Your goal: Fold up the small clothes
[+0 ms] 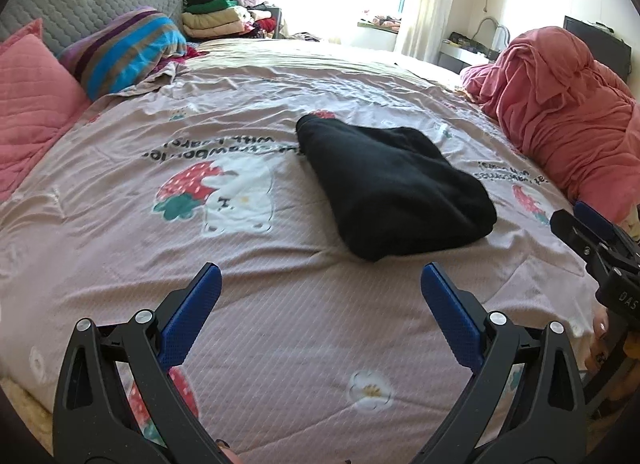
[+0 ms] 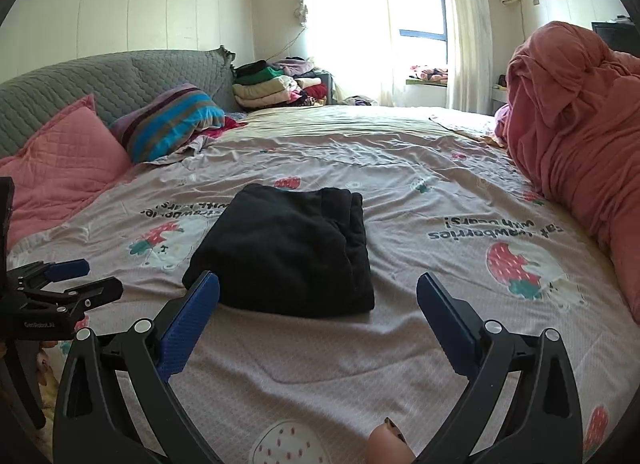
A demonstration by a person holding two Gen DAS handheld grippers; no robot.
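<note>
Black garment lies folded on bedspread, approx. mid-bed, nothing touching it. L gripper hovers near garment's front edge, jaws spread wide, nothing btwn them. R gripper likewise at front edge, jaws wide apart, empty. Pink pillow and striped blanket far left of garment; red duvet heap far right.

Pink duvet heap (right side cropped)
</note>
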